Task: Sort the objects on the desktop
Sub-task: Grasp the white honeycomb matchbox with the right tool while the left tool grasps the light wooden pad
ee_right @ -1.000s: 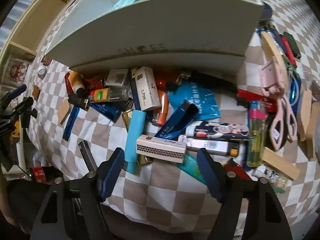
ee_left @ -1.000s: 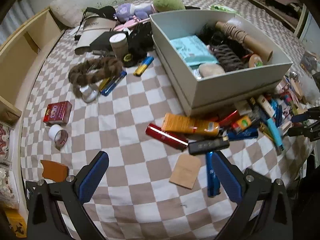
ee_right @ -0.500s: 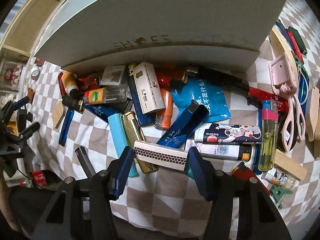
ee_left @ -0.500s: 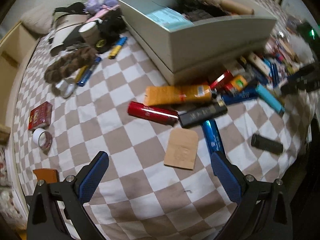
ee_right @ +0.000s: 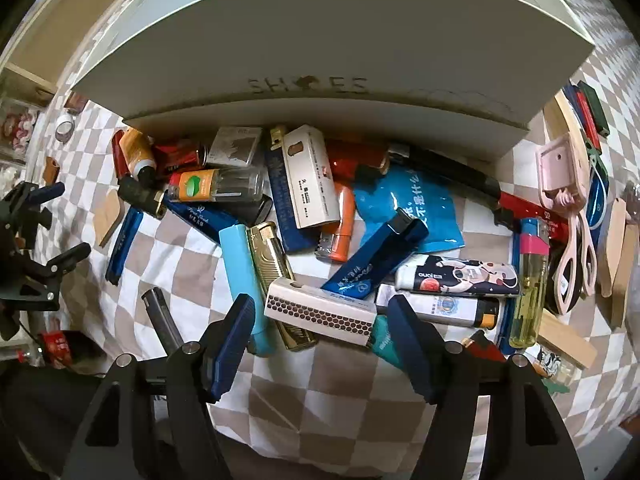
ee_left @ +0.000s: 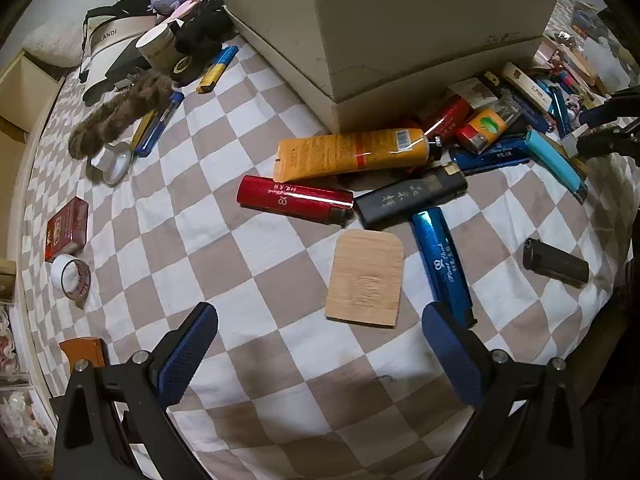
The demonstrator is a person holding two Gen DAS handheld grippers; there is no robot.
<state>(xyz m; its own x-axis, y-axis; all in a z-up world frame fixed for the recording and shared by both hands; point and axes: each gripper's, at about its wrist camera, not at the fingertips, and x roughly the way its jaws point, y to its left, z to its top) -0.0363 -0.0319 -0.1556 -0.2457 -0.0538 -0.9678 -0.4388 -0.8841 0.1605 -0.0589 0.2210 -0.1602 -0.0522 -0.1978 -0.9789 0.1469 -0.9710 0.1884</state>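
Observation:
My right gripper (ee_right: 322, 320) has its jaws on both ends of a cream matchbox-like case with a honeycomb strip (ee_right: 320, 312), part closed and not clamped. The case lies on a pile of lighters beside a light-blue lighter (ee_right: 242, 276) and a gold lighter (ee_right: 276, 272). My left gripper (ee_left: 320, 344) is open and empty, low over the checked cloth, with a small wooden card (ee_left: 366, 278) and a blue metallic lighter (ee_left: 440, 264) between its fingers. A red lighter (ee_left: 294, 199), a black lighter (ee_left: 412, 194) and an orange tube (ee_left: 352, 152) lie beyond.
A white shoe box (ee_left: 384, 28) full of items stands behind the pile; it also shows in the right wrist view (ee_right: 320, 48). A dark lighter (ee_left: 556, 262) lies alone at right. Tape roll (ee_left: 72, 278), red box (ee_left: 66, 228), fur piece (ee_left: 120, 112) sit left. Pink scissors (ee_right: 576, 256) lie right.
My left gripper has moved forward and lower toward the wooden card and blue lighter. My right gripper has narrowed and closed in around the cream case.

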